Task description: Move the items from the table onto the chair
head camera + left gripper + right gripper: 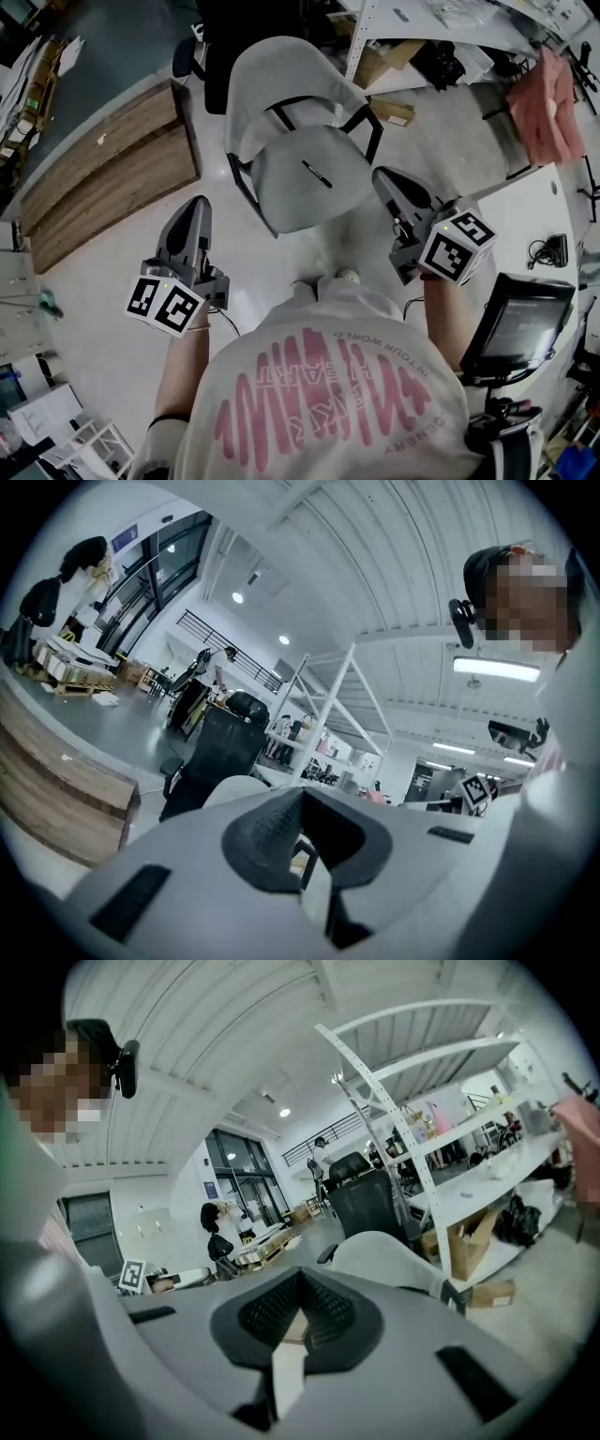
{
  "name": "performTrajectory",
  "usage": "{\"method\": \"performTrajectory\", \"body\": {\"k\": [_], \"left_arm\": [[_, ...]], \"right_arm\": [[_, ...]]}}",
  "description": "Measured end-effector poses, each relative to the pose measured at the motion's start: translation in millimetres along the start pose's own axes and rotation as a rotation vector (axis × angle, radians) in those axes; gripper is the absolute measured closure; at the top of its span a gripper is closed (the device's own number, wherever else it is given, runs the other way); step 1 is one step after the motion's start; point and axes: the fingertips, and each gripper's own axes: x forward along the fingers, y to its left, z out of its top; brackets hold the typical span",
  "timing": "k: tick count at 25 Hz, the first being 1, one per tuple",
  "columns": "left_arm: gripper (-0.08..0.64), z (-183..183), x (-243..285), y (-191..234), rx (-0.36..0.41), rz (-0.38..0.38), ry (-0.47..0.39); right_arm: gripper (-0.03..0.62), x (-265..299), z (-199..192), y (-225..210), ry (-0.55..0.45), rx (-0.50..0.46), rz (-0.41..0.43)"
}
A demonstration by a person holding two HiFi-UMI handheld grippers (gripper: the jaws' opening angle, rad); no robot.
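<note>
- Person's white printed shirt (pixel 328 394) filling lower frame.
- Grey left gripper (pixel 199 204), grey right gripper (pixel 380 174): jaws pressing together, empty.
- Grey armchair (pixel 281 192) carrying slim black object (pixel 317 174) at seat centre.

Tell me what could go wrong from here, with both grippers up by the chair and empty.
The small dark item lies loose on the chair seat; setting the next thing beside it may knock it off.
Swinging the right gripper toward the table could hit the screen close beside that arm.
It and the left gripper are shut, so a rushed reach would probably push an item, not grasp it.
</note>
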Motion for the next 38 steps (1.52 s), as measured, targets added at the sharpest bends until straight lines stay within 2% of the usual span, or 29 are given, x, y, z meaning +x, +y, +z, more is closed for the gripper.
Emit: {"method": "performTrajectory", "body": {"k": [4,9,14,16,19,22,28,33,38], "left_arm": [[0.552,0,4,-18,0.022,-0.013,0.006],[0.552,-11,8,-20,0.099,0.009,0.047],[0.552,-9,17,-37,0.054,-0.042,0.033],[0.552,-6,24,-51,0.064,-0.08,0.045],[0.552,-9,47,-68,0.094,-0.167,0.087],[0.552,-20,76,-90,0.091,-0.242,0.103],[0.552,-48,125,-187,0.112,-0.463,0.174],[0.552,-97,154,-272,0.125,-0.624,0.234],[0.552,-140,160,-354,0.105,-0.754,0.296]], "right_arm": [[0.58,-18,10,-13,-0.025,0.0,-0.032],[0.58,-26,13,-22,-0.034,-0.033,-0.056],[0.58,-47,23,-36,-0.067,-0.032,-0.08],[0.58,-65,28,-43,-0.081,-0.027,-0.125],[0.58,-103,28,-59,-0.12,-0.008,-0.246],[0.58,-150,24,-87,-0.163,0.009,-0.359],[0.58,-308,4,-129,-0.276,0.072,-0.678],[0.58,-447,-58,-154,-0.263,0.096,-1.015],[0.58,-552,-125,-153,-0.288,0.21,-1.196]]}}
